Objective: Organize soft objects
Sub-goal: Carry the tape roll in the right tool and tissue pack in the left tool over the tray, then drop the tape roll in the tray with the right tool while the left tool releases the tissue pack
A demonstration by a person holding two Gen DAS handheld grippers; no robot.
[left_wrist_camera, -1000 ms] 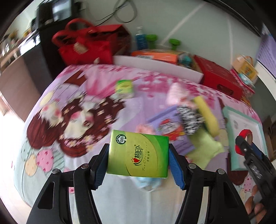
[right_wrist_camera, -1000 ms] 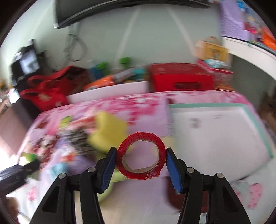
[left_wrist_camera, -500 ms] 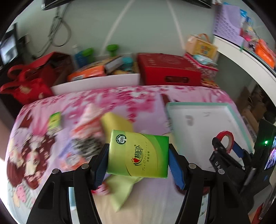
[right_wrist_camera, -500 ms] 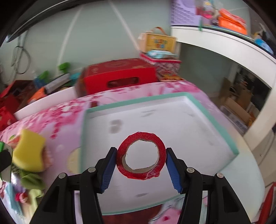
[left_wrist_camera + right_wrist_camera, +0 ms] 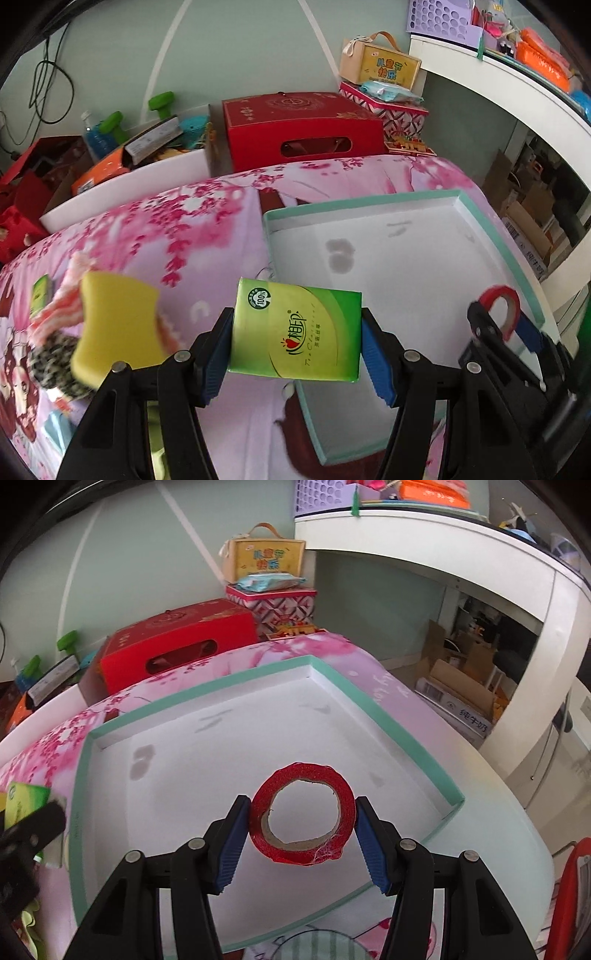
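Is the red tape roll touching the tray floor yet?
Apart. The right wrist view shows the red tape roll clamped in the right gripper, above the tray.

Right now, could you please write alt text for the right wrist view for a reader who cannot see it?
The right gripper clamps a red tape roll upright between its blue pads, held above a shallow white tray with a teal rim on a pink floral cloth. Behind stands a red box.

Green tissue pack (image 5: 295, 330), red tape roll (image 5: 302, 819), teal-rimmed white tray (image 5: 399, 734).
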